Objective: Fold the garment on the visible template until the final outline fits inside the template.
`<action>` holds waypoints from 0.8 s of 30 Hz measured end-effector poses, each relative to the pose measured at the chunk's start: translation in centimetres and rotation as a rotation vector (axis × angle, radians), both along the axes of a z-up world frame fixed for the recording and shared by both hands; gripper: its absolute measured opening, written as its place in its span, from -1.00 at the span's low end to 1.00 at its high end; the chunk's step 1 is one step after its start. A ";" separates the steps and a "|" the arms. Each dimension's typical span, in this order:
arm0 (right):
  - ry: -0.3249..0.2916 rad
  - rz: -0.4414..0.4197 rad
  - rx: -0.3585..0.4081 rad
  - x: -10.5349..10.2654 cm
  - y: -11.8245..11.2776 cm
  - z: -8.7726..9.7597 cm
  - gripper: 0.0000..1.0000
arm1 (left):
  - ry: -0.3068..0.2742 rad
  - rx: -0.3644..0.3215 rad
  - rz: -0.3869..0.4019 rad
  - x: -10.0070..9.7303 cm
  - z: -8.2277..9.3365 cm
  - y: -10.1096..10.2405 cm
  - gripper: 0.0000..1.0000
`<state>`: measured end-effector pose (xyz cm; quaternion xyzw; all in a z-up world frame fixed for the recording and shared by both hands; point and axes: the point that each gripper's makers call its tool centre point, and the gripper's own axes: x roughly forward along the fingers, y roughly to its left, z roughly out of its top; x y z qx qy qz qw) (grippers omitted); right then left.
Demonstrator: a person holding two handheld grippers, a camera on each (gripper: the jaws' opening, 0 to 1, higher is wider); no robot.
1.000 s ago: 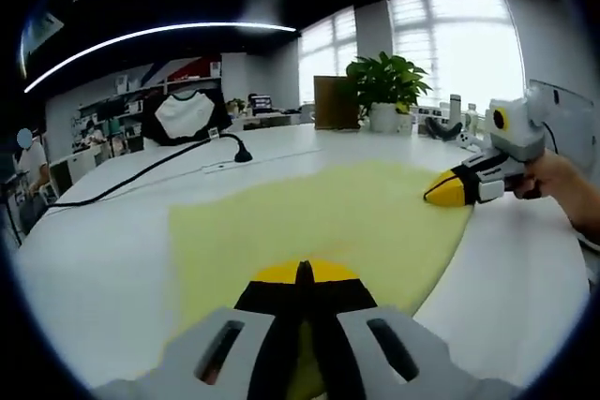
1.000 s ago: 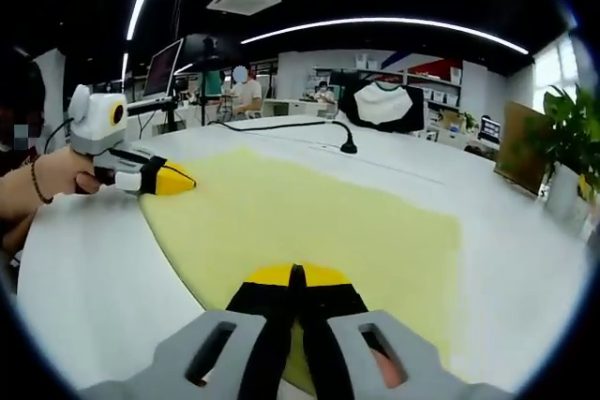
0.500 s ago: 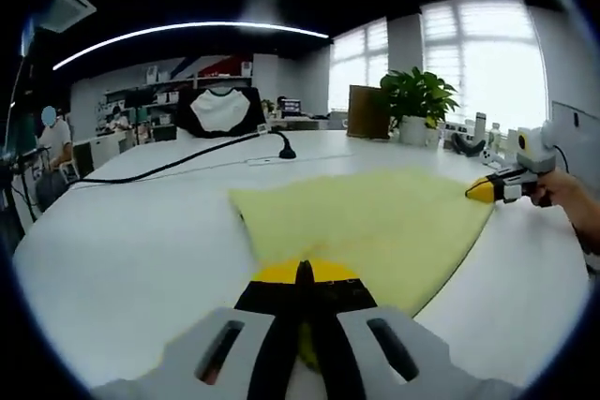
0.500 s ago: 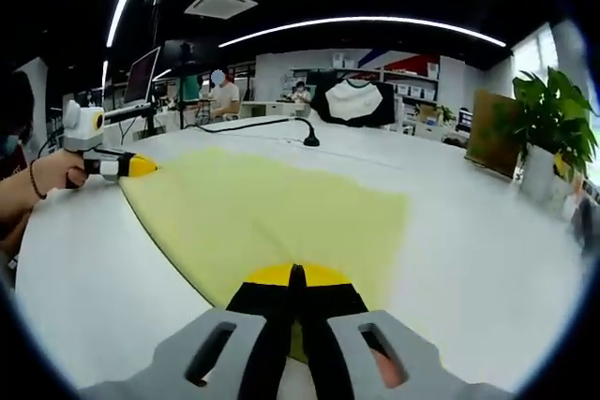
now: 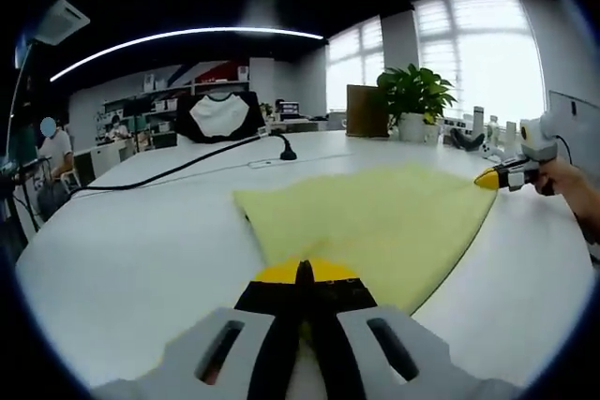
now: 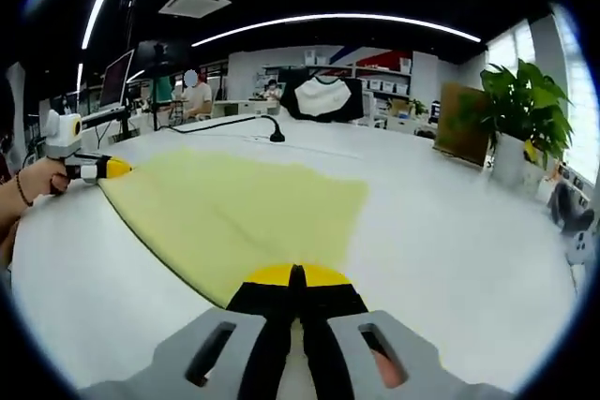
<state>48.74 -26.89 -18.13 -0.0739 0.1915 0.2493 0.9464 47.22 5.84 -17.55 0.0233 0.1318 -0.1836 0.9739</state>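
Observation:
A pale yellow garment (image 5: 375,217) lies flat on the white table (image 5: 131,250). In the left gripper view, my left gripper (image 5: 305,274) is shut on its near corner, the cloth pinched between the yellow tips. My right gripper (image 5: 489,178), held in a hand, is shut on the far right corner. From the right gripper view the same garment (image 6: 234,208) stretches away to the left. The right gripper (image 6: 296,276) is shut on the near corner there, and the left gripper (image 6: 111,169) grips the far left corner. The edge between the two grippers runs straight and taut.
A black cable with a plug (image 5: 279,149) crosses the table behind the garment. A potted plant (image 5: 412,100) and small items stand at the far right edge. A black-and-white shirt (image 5: 217,114) is displayed beyond the table. A potted plant (image 6: 516,114) stands at the right.
The two grippers have drawn apart, each looking smaller and farther in the other's view. The garment edge between them has been pulled out longer and tauter.

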 end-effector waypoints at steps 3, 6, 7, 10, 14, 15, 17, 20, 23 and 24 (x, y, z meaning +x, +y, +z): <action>0.006 -0.005 0.008 0.1 0.0 -0.2 -1.00 | -0.001 0.002 0.001 0.0 0.1 -0.1 -0.99; 0.009 -0.017 0.001 0.2 -0.1 -0.2 -1.00 | 0.017 0.049 -0.012 0.1 0.1 -0.3 -0.99; 0.006 -0.018 -0.001 0.2 -0.1 -0.2 -1.00 | 0.025 0.049 -0.014 0.5 0.1 -0.2 -0.99; 0.008 -0.023 -0.016 0.3 -0.1 -0.3 -1.00 | 0.024 0.031 -0.004 0.3 0.0 -0.1 -0.99; 0.023 -0.032 -0.017 0.4 -0.1 -0.2 -1.00 | 0.060 -0.030 0.020 0.0 0.0 -0.1 -0.99; 0.030 -0.031 -0.015 0.4 -0.1 -0.2 -1.00 | 0.059 -0.011 0.010 0.0 0.1 -0.3 -0.99; -0.001 0.005 0.034 0.2 0.8 0.7 -1.00 | 0.054 0.032 -0.008 0.0 0.0 -0.3 -0.99; -0.019 -0.024 0.047 -0.2 0.6 1.7 -1.00 | 0.164 -0.060 0.092 -0.7 -0.2 1.3 -0.99; -0.046 -0.081 -0.028 -0.8 -0.7 2.8 -1.00 | 0.046 -0.095 0.137 -1.0 3.3 2.9 -0.99; -0.052 -0.095 0.020 -1.1 -0.7 3.6 -1.00 | 0.040 -0.100 0.135 -1.4 4.0 2.9 -0.99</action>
